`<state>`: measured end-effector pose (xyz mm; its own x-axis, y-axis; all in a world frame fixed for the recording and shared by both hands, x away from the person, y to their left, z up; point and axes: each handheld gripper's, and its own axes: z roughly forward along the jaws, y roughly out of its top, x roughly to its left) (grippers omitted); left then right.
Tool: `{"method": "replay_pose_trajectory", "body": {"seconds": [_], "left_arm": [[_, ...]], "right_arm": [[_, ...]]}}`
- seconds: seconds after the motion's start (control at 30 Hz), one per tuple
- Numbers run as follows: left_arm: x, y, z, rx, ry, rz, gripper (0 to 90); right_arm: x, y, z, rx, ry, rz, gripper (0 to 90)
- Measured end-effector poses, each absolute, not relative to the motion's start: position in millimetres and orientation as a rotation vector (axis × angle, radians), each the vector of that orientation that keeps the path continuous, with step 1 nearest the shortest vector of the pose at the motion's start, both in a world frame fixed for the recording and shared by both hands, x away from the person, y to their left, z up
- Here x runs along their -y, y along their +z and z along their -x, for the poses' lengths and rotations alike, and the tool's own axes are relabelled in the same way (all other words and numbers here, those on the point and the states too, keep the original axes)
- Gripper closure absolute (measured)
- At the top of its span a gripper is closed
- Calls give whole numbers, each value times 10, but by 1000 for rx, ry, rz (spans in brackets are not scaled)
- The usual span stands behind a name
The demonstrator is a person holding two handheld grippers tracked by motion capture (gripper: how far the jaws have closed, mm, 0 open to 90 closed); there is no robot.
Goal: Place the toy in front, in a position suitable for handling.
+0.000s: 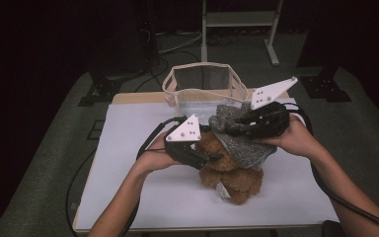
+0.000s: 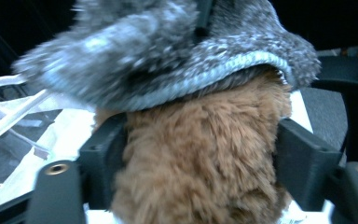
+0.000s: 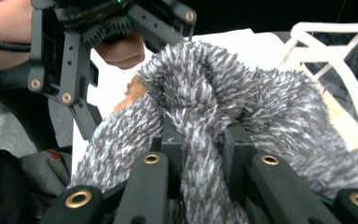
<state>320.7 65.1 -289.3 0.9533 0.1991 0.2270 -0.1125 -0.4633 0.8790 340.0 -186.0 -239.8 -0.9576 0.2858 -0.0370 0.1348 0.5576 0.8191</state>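
R gripper (image 3: 200, 140) is clenched on a fold of the grey fuzzy hat (image 3: 261, 107), holding it over the brown teddy bear (image 1: 229, 170). L gripper (image 2: 200, 154) has its jaws either side of the bear w/ fur between them (pads look loose, not pinching). The bear sits mid tabletop (image 1: 143, 197), just in front of a mesh bag (image 1: 202, 81). Risk, imo: with the bear barely held, pulling the hat could drag or tip it, or the fuzzy knit could slip free of the thin pinch.
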Motion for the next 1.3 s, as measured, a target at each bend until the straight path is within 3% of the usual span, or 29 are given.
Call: {"method": "replay_pose_trajectory", "body": {"seconds": [0.2,0.23,0.37,0.5,0.77,1.17,1.3], "left_arm": [[-653,-2948,-3280,-128,313,-2028,141],[-641,-2960,-3286,-111,294,-2025,157],[-585,-2980,-3232,-69,317,-1997,381],[-498,-2926,-3176,-36,336,-2003,421],[-463,-2916,-3119,-18,368,-2019,425],[-462,-2890,-3113,-3,374,-2042,405],[-485,-2843,-3107,-10,367,-2069,314]], "right_arm": [[2000,-2438,-3380,-2604,1398,-392,743],[2010,-2440,-3371,-2602,1401,-391,743],[2062,-2416,-3343,-2595,1399,-396,742],[1995,-2265,-3310,-2609,1343,-347,742],[1681,-2165,-3307,-2666,1201,-253,740],[2283,-2129,-3445,-2591,1269,-461,740],[2176,-2213,-3437,-2611,1280,-427,739]]}}
